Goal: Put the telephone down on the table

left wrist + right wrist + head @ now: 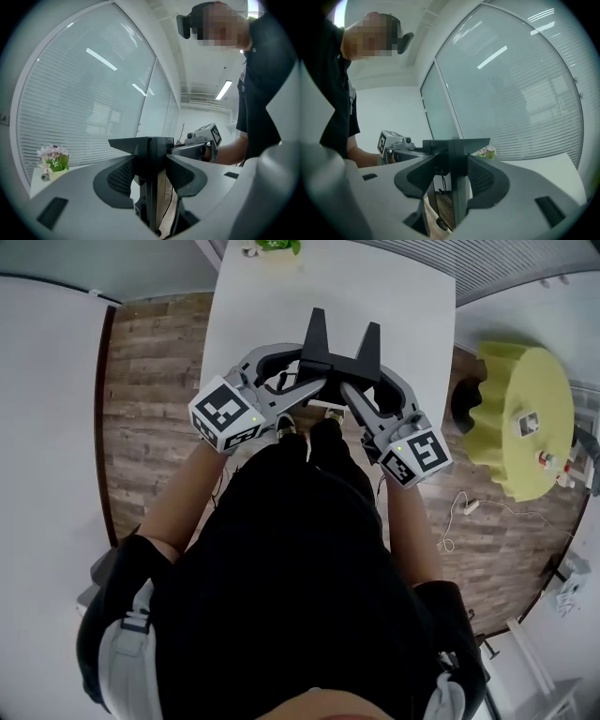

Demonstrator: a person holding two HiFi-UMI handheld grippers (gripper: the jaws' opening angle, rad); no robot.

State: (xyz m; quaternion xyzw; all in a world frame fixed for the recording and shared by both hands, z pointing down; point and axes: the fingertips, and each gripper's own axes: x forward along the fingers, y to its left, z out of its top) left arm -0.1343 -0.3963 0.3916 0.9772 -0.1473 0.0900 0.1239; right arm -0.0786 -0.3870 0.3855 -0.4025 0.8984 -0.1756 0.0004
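The black telephone [339, 357], a dark piece with two horn-like ends that point away from me, hangs over the near edge of the white table [272, 324]. My left gripper [314, 385] grips its left end and my right gripper [350, 390] its right end. In the left gripper view a black slab of the telephone [151, 150] stands between the ribbed pads [121, 178], which press on it. The right gripper view shows the same: the telephone [457, 157] is clamped between the pads [483, 179]. I cannot see its underside or whether it touches the table.
A small flower pot [275, 246] stands at the table's far edge. A yellow-green round table [525, 418] with small items is at the right. Cables [459, 512] lie on the wooden floor. A glass wall with blinds [93, 93] runs behind the table.
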